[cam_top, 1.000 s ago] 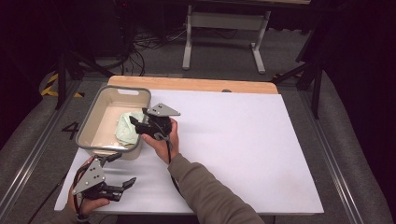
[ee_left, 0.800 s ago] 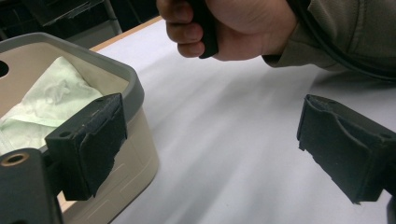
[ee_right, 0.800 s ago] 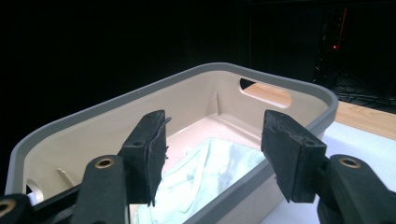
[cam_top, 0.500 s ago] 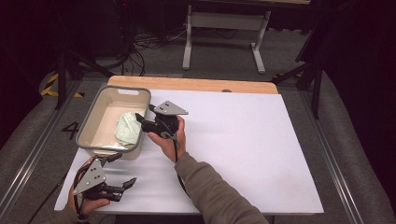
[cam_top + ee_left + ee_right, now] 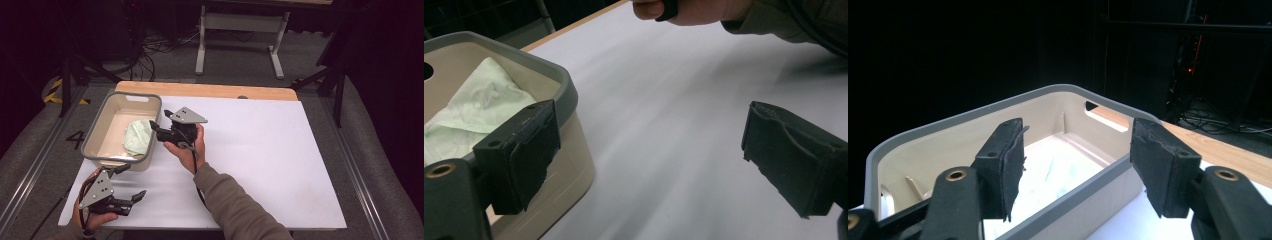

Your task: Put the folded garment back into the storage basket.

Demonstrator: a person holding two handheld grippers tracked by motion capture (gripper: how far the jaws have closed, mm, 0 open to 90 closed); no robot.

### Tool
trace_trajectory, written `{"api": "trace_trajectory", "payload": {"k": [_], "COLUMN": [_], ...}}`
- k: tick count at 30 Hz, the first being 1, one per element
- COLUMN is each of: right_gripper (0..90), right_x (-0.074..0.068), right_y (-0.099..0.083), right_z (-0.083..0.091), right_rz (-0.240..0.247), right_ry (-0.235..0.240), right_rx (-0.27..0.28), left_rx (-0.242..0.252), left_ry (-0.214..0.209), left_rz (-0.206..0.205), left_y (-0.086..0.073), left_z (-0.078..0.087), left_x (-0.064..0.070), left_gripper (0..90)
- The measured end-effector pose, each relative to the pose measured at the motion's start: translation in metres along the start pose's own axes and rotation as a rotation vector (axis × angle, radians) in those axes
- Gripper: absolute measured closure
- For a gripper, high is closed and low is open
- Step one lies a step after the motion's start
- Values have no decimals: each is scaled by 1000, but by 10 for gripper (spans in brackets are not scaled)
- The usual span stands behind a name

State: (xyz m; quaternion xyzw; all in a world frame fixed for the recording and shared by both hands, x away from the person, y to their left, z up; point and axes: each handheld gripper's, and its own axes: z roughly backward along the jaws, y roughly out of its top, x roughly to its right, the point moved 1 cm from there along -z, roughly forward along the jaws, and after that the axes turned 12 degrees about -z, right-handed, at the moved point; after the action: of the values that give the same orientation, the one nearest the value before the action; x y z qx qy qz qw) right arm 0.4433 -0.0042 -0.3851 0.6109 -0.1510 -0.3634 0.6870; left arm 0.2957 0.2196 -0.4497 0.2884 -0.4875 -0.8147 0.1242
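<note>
A beige tub with a grey rim [image 5: 95, 132] [image 5: 566, 92] [image 5: 973, 117] stands at the table's left. A pale green cloth [image 5: 137, 137] [image 5: 479, 100] [image 5: 1058, 167] lies crumpled inside it. My right gripper [image 5: 156, 130] [image 5: 1075, 167] hovers just right of the tub's right wall, pointing at it, open, with nothing between its jaws. My left gripper [image 5: 131, 182] [image 5: 649, 155] rests low near the table's front left corner, below the tub, open and empty.
A white sheet [image 5: 260, 150] covers most of the wooden table [image 5: 210, 90], bare to the right of the tub. A white stand [image 5: 240, 30] and cables [image 5: 160, 42] sit on the dark floor behind. A "4" [image 5: 76, 139] marks the floor at the left.
My right gripper has drawn back to the right from above the cloth to just outside the tub's right wall. The left gripper has stayed put.
</note>
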Motion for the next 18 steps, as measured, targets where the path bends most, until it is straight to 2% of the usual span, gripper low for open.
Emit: {"api": "trace_trajectory", "payload": {"k": [18], "right_gripper": [356], "right_x": [4], "right_y": [10], "right_z": [18], "right_rz": [73], "right_ry": [-19], "right_rx": [3], "left_rx": [-9], "left_ry": [4], "left_rz": [-15], "left_y": [0], "left_z": [-1], "left_x": [0], "left_gripper": [98]}}
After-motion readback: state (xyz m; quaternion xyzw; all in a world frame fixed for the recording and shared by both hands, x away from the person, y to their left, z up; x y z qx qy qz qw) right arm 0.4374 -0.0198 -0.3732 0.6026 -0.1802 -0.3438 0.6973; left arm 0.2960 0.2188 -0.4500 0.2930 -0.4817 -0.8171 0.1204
